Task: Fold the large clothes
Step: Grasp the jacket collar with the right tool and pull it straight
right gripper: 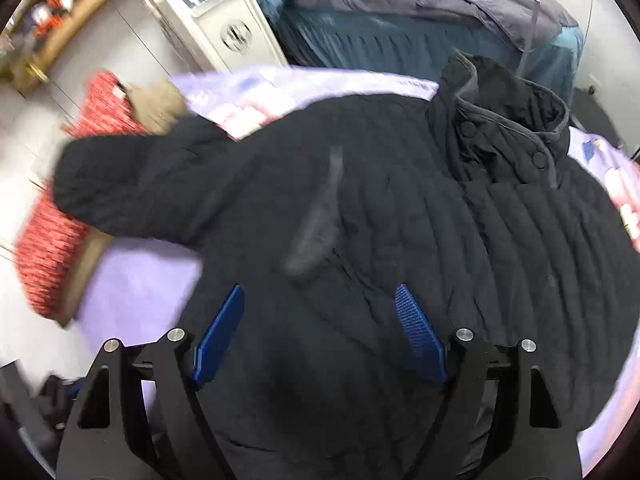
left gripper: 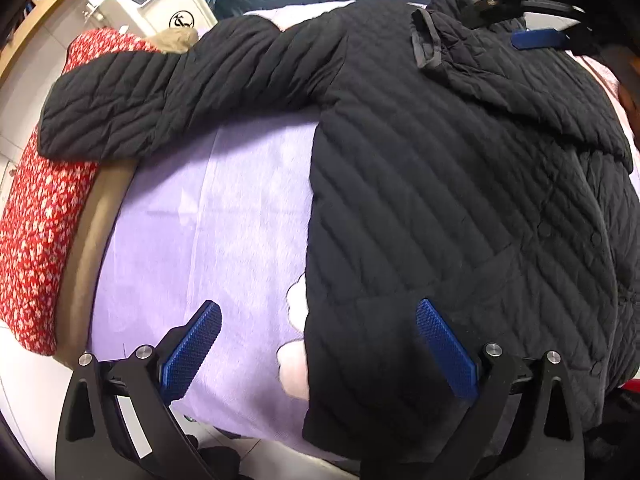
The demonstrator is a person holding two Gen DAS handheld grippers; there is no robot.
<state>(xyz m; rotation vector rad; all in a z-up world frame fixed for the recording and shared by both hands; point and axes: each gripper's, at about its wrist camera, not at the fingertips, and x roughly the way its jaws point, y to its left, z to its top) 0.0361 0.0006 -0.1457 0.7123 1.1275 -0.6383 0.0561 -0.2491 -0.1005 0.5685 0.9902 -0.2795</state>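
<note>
The jaws of the left gripper stood wide apart and empty, one blue pad over the lavender blanket and the other over the hem corner of the black quilted jacket; the jaws of the right gripper were likewise spread and held nothing, both pads hovering over the jacket's lower body. The jacket lay spread front-up on the blanket, collar at the far end, one sleeve stretched out sideways from the body so that its cuff rested on the red floral cushion beyond the blanket's edge. Judging by this, folding had hardly begun, and the sensible step was to bring that sleeve across the chest: the left gripper would do well to close on the jacket's side edge or the sleeve near the cuff, taking the full padded thickness rather than only the slippery outer shell, then lift it clear of the cushion and lay it flat. Both grippers pointed forward and downward from the hem end toward the collar, the left by the jacket's side seam, the right nearer its middle; the right-wrist view was blurred.
</note>
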